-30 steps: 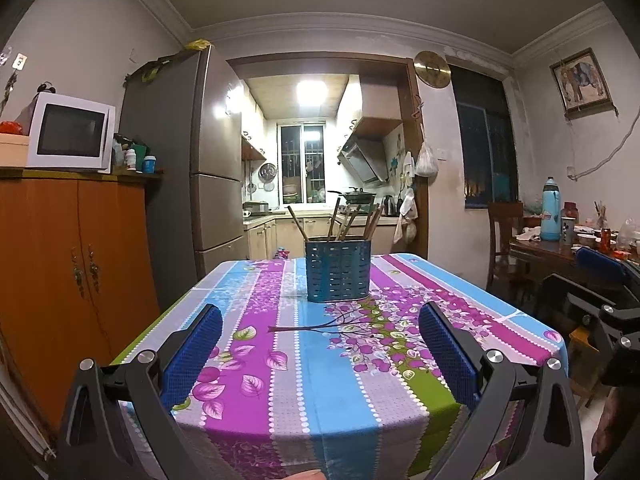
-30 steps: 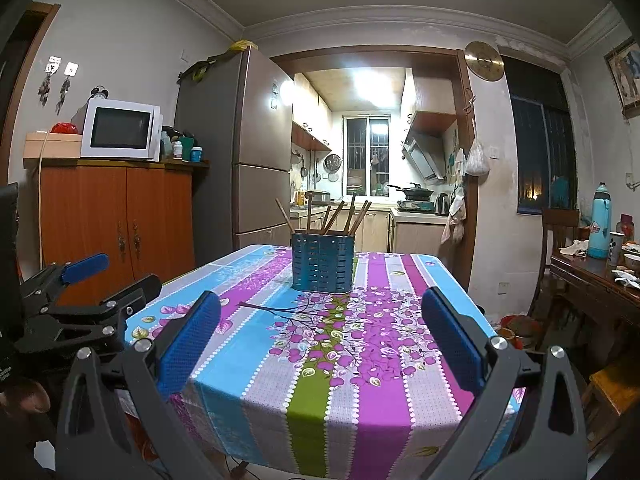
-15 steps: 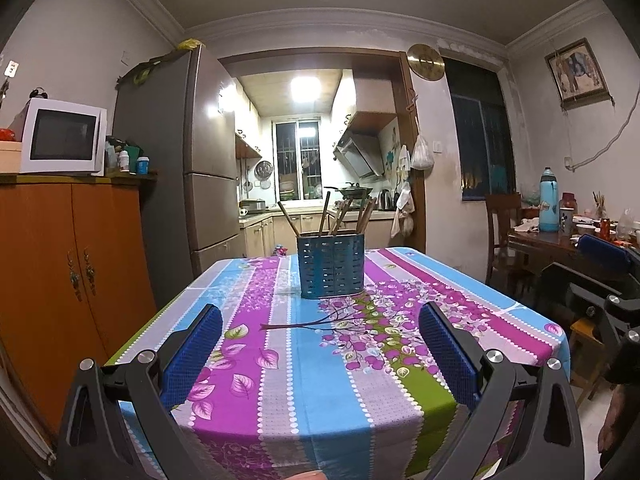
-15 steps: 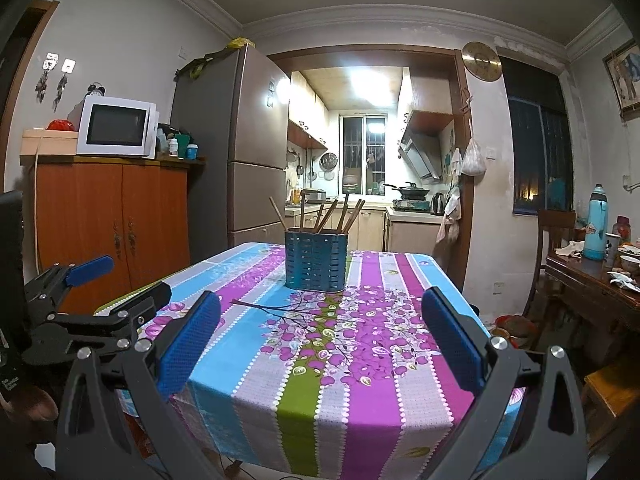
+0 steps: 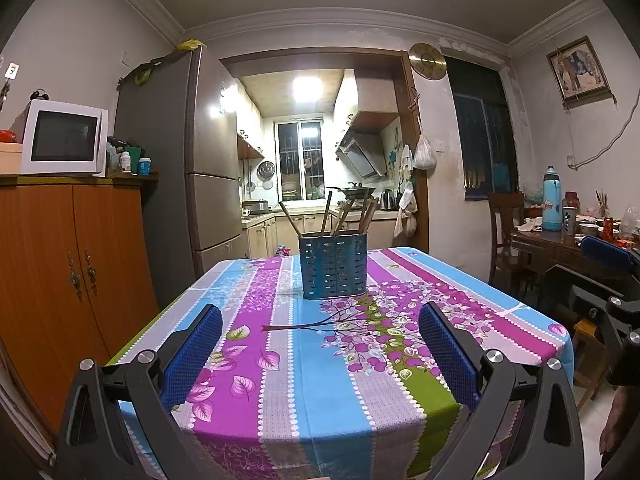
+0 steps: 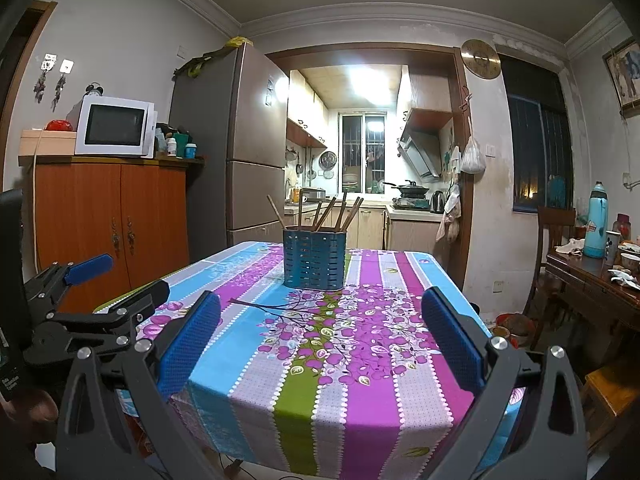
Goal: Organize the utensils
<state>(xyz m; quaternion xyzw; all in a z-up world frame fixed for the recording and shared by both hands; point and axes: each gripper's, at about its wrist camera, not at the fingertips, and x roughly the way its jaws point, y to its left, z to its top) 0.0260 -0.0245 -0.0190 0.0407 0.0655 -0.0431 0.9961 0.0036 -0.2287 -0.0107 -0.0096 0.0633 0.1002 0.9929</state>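
Chopstick (image 5: 298, 325) loose on tablecloth (image 5: 320, 392) before holder (image 5: 333, 265); both grippers (image 5: 320, 354) (image 6: 320, 344) gaping, empty; thin stick may slip or roll.

Counted 1 blue slotted holder (image 6: 314, 258), about 6 chopsticks (image 6: 326, 214) standing inside, 1 loose chopstick (image 5: 298, 325) flat on 1 striped floral tablecloth (image 6: 360, 376).

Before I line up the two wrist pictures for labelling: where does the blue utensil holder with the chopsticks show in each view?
Left wrist: the blue utensil holder stands on the tablecloth just right of picture centre, chopsticks sticking up.
Right wrist: the holder sits almost dead centre, at about the same height in the picture.
Shared landmark: the grey fridge, left of the holder in both.
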